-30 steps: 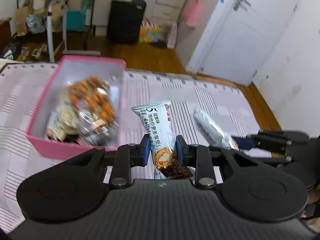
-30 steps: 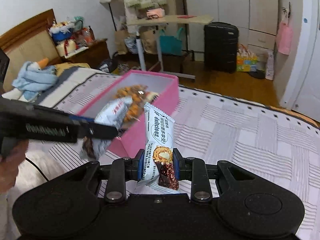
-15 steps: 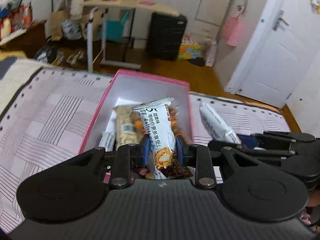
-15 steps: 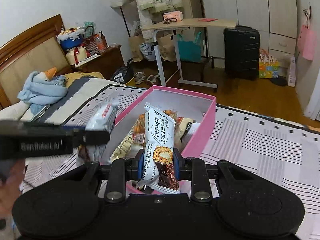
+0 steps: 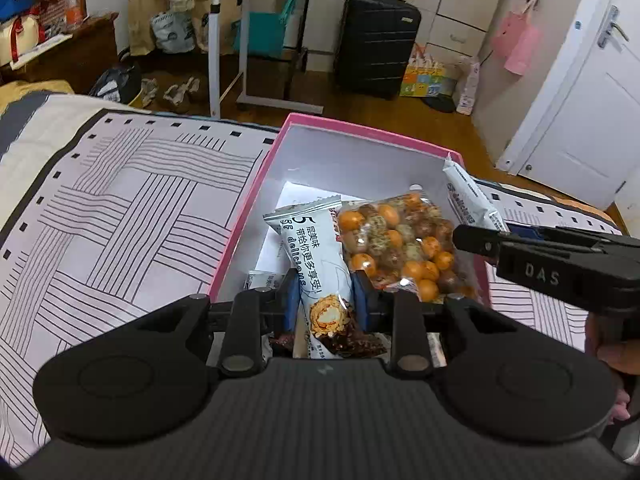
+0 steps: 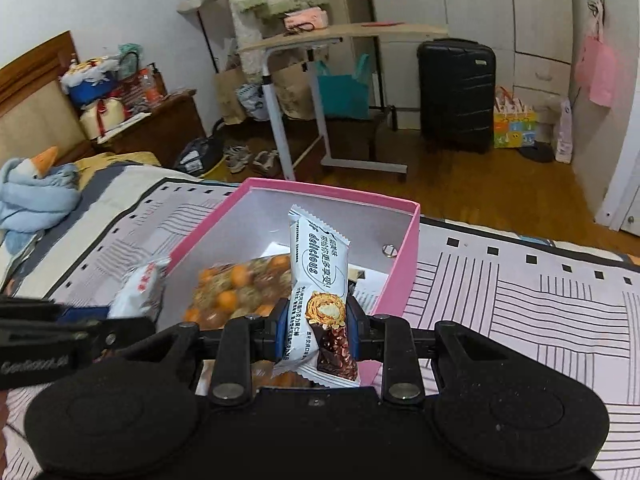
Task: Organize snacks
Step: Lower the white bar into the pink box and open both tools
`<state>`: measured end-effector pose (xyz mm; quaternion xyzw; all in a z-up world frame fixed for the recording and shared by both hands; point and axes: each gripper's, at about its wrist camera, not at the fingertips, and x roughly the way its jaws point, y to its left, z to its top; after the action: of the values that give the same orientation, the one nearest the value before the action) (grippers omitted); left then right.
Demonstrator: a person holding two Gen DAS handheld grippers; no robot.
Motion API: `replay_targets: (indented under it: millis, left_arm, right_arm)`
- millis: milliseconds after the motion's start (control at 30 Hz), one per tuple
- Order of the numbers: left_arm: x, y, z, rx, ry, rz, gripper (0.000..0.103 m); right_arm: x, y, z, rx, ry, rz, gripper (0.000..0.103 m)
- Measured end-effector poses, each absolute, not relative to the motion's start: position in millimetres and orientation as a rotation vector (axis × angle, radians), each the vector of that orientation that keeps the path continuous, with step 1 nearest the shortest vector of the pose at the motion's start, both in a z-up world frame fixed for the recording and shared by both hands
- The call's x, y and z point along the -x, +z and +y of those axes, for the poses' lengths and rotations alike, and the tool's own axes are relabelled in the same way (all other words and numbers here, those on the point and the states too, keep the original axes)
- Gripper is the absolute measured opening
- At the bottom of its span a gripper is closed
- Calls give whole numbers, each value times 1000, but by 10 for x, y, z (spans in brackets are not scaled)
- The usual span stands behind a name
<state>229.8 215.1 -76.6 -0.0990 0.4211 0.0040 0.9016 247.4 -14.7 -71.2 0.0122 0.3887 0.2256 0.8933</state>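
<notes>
Listing, largest first: striped bedspread [image 5: 120,208]; pink box [image 5: 256,184], open-topped, resting on it; clear bag of coated nuts [image 5: 400,244] inside the box. Left gripper [image 5: 325,300], fingers clamped on a white wafer bar [image 5: 316,256], hangs above the box interior. Right gripper [image 6: 316,330], fingers clamped on a second wafer bar [image 6: 320,268], likewise above the box. Both bars' long axes point forward along the fingers; release would likely drop either straight in.

Black suitcase [image 6: 456,94] by wardrobe, w/ teal bag [image 6: 344,92] under rolling desk [image 6: 340,40]. Blue blanket [image 6: 36,192] on bed [image 6: 520,304], far left.
</notes>
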Motion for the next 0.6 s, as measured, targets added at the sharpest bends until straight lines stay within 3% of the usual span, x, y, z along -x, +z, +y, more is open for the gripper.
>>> replay_targets:
  millis: [233, 433, 600]
  left_arm:
    - [-2441, -937, 2215, 224, 50, 907, 28]
    - [-2455, -1019, 2221, 243, 66, 928, 42]
    - [-2351, -934, 2164, 227, 77, 921, 50]
  right_arm:
    - [-2648, -800, -188, -83, 471, 801, 37]
    - [-2629, -827, -207, -95, 496, 805, 53]
    - [-2355, -729, -274, -33, 550, 800, 53]
